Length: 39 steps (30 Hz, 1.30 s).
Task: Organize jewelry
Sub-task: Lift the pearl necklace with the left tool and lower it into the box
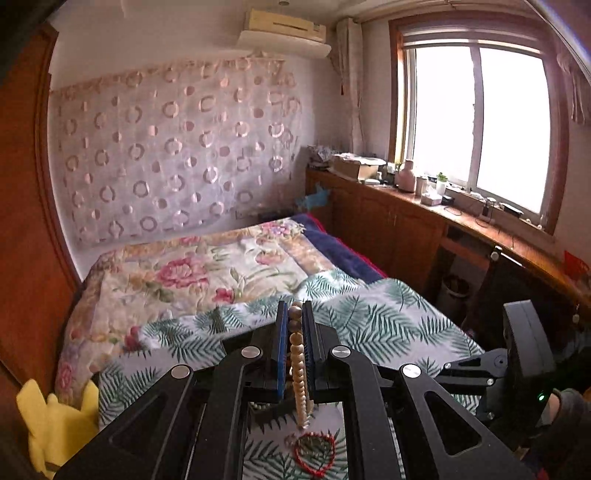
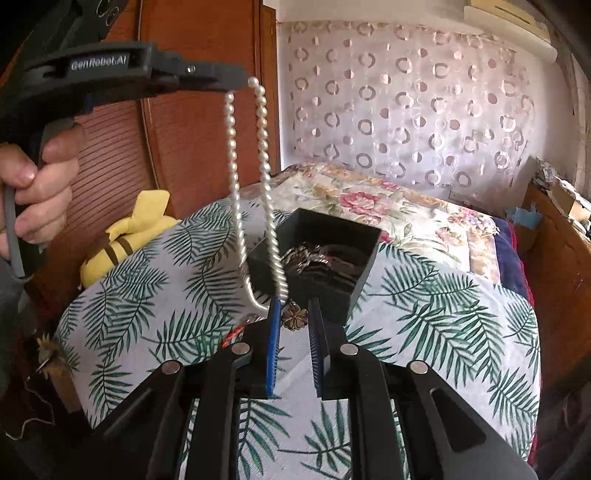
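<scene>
Left hand-held gripper (image 1: 294, 314) pinches a doubled pearl necklace (image 2: 264, 122), dangling.

A palm-leaf bedsheet (image 2: 424, 314) covers the lower centre of the frame. Beyond it, mid-frame, lies a floral quilt (image 1: 177, 273) with a navy blanket (image 1: 343, 247) along its right edge. A yellow plush toy (image 2: 125, 236) sits at centre left beside a wooden headboard (image 2: 192, 147). A circle-patterned curtain (image 1: 177, 147) hangs upper centre. An air conditioner (image 1: 284, 33) is mounted above. A window (image 1: 476, 125) occupies the upper right.
</scene>
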Available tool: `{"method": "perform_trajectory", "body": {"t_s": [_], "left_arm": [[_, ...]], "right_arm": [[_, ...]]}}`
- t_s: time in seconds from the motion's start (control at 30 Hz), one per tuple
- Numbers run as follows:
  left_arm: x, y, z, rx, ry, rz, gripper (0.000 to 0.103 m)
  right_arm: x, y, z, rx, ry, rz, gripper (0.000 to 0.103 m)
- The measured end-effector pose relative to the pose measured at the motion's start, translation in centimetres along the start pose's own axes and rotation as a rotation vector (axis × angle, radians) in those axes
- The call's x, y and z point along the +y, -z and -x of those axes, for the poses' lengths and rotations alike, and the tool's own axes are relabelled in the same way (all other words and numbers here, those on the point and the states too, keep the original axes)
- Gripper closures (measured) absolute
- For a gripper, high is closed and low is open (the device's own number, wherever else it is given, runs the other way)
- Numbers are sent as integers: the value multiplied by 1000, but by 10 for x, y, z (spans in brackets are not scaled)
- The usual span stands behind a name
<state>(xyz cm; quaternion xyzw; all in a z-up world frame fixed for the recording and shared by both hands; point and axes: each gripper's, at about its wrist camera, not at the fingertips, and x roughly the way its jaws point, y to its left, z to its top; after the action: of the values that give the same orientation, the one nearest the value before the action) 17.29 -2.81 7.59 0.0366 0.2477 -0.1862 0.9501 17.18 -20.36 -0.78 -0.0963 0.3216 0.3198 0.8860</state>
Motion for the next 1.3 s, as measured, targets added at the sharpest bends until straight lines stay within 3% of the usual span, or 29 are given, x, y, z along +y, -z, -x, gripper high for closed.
{"method": "perform_trajectory", "body": {"t_s": [0.3, 0.57, 1.2, 1.23, 1.3], "left_arm": [[2, -39, 0, -34, -29, -15, 96], [9, -61, -22, -24, -78, -21, 96], [45, -5, -98, 124, -108, 30, 96], [48, 2, -101, 130, -106, 37, 95], [54, 11, -103, 141, -110, 52, 83]], "right_arm": [[-15, -24, -2, -27, 29, -2, 86], [-22, -47, -18, -39, 48, 2, 86], [-42, -58, -110, 60, 66, -32, 86], [-45, -59, -115, 66, 62, -40, 86], [-49, -60, -125, 81, 52, -62, 86]]}}
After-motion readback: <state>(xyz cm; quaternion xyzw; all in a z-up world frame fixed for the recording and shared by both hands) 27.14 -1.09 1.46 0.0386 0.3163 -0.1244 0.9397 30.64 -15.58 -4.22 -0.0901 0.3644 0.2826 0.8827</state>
